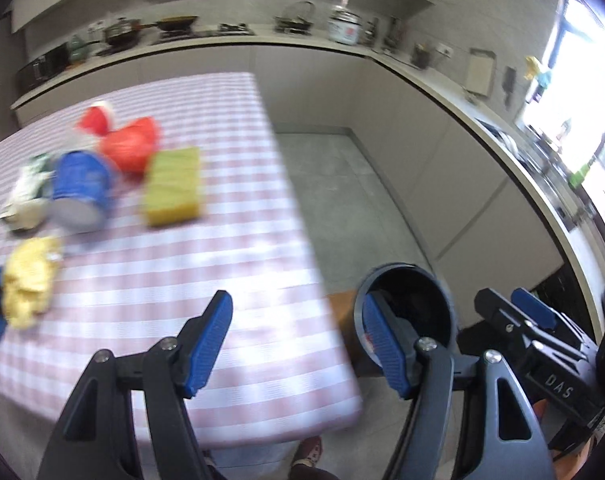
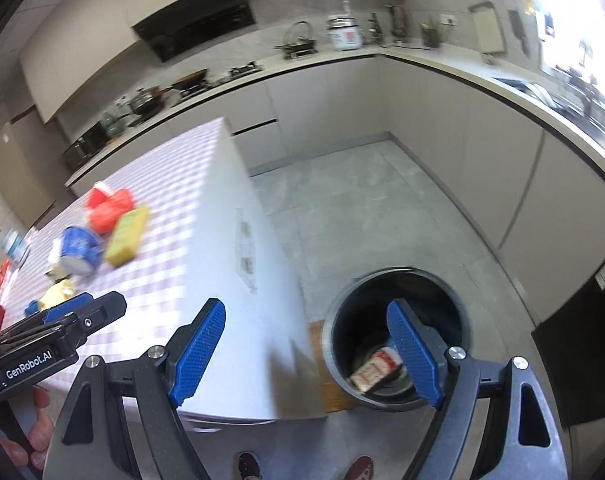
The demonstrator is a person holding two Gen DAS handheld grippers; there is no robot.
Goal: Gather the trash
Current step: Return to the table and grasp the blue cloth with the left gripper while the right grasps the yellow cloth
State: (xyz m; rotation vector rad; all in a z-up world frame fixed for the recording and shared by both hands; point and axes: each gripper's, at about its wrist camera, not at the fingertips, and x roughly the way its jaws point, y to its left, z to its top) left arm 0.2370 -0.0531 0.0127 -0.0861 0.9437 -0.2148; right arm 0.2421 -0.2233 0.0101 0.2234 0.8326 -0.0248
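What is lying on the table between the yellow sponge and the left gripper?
Nothing: in the left wrist view, only bare checked tablecloth lies between the yellow sponge and the open left gripper.

Checked cloth table (image 1: 190, 264), glossy dark bin (image 2: 398, 280)

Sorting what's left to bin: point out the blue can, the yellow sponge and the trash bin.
blue can (image 1: 80, 188): left wrist view, on its blue side wall.
yellow sponge (image 1: 174, 186): left wrist view, middle of its top face.
trash bin (image 2: 338, 312): right wrist view, on its left inner wall.
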